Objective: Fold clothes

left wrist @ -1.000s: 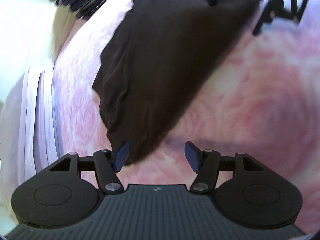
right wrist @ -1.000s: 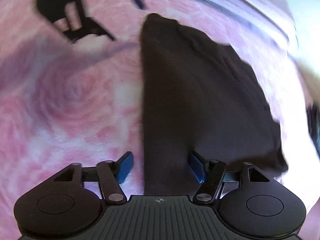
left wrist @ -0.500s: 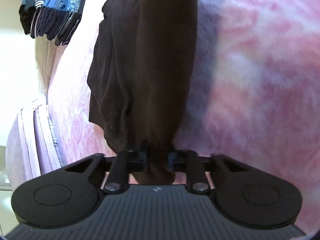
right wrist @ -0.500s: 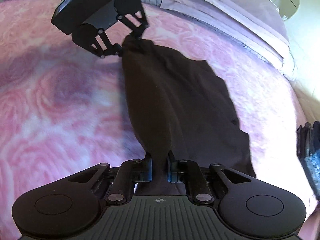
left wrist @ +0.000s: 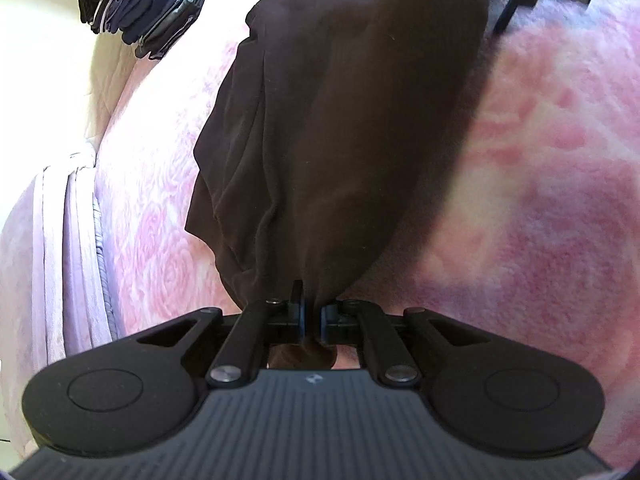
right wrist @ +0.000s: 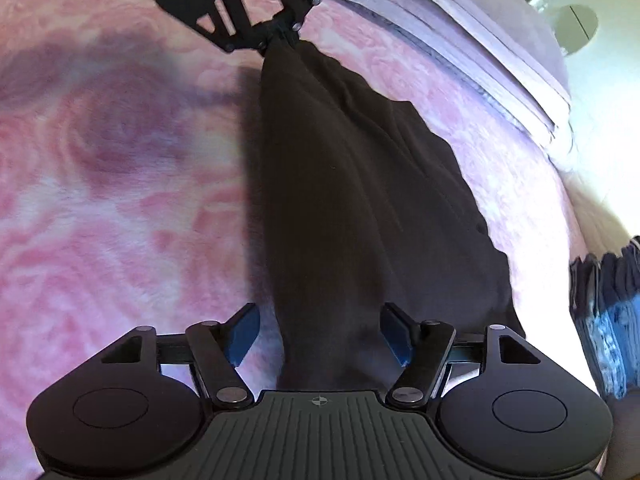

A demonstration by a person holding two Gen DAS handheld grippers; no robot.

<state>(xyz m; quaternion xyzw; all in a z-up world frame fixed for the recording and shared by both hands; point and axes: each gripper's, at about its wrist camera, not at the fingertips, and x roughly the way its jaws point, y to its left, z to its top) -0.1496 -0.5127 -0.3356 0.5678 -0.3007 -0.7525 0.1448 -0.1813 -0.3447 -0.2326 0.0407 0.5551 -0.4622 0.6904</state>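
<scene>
Two black handheld grippers work over one dark brown, soft-knit garment (left wrist: pixel 344 128) that lies stretched along a bed covered by a plush pink blanket with a rose pattern (left wrist: pixel 552 184). From the left wrist view, the left gripper (left wrist: pixel 311 318) has its blue-padded fingers pressed together on a bunched end of the dark cloth, a small tuft poking out behind the pinch, and the fabric fans out wide from there toward the far end. From the right wrist view, the same left gripper (right wrist: pixel 280 34) shows at the top, pinching the narrow gathered corner of the garment (right wrist: pixel 360 200), which spreads broader as it runs down toward the near camera. The right gripper (right wrist: pixel 320 334) stands spread wide, its blue pads (right wrist: pixel 242 332) on either side of the cloth's near end without clamping it; the fabric passes between them and under the gripper body. A stack of folded dark and blue clothes (left wrist: pixel 144 4) sits near the bed's edge, well apart from the brown garment, and folded lilac bedding (left wrist: pixel 60 248) lines another side of the bed.
</scene>
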